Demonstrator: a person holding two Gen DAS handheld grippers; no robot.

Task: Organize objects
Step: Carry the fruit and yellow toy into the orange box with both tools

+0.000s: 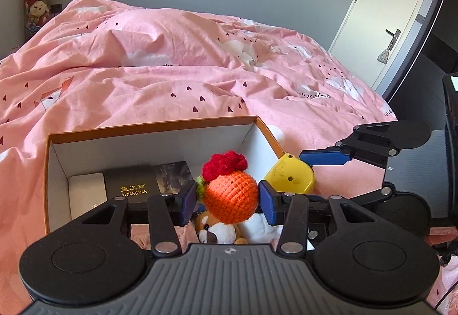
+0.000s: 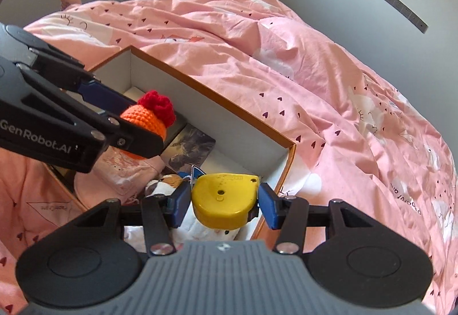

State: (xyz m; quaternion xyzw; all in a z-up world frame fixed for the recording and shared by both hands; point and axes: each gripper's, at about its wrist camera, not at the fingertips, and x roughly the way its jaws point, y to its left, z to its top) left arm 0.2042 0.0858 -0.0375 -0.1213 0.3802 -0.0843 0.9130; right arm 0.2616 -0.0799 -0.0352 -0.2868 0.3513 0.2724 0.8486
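While over box [image 1: 148, 129] | left claw [image 1: 229, 197] clamps crochet ball [image 1: 232, 197] — right claw [image 2: 224, 200] clamps yellow case [image 2: 223, 200]

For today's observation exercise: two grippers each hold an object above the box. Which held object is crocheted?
The orange crocheted ball with a red yarn tuft, held in the left gripper. The right gripper holds a smooth yellow plastic case instead.

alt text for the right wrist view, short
The right gripper grips a yellow tape measure above an open box on a pink duvet. At left, the left gripper holds an orange crocheted toy over the box.
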